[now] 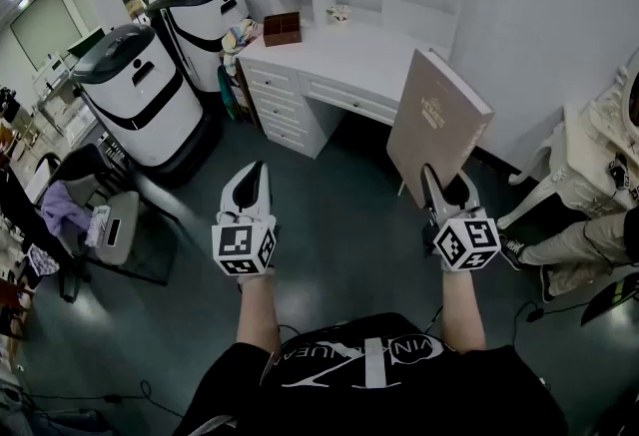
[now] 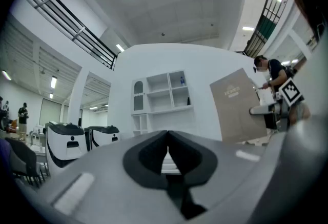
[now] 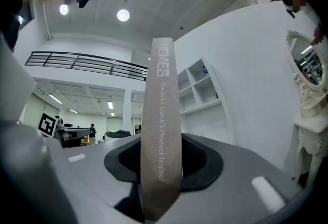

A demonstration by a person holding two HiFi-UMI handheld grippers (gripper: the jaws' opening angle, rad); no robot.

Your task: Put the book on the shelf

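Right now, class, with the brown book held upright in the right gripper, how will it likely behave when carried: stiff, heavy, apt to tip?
Probably stiff: the book stands flat and upright, with no sag. Likely heavy: it is large, with a thick spine. Apt to tip or pivot, since the right gripper clamps only its lower end.

The person wears a black short-sleeved T-shirt (image 1: 364,364) with white lettering across the chest. The left gripper (image 1: 257,173) and right gripper (image 1: 447,187) have white tapering shells with dark inner pads. Each has a cube (image 1: 243,249) of black-and-white square markers at its rear.
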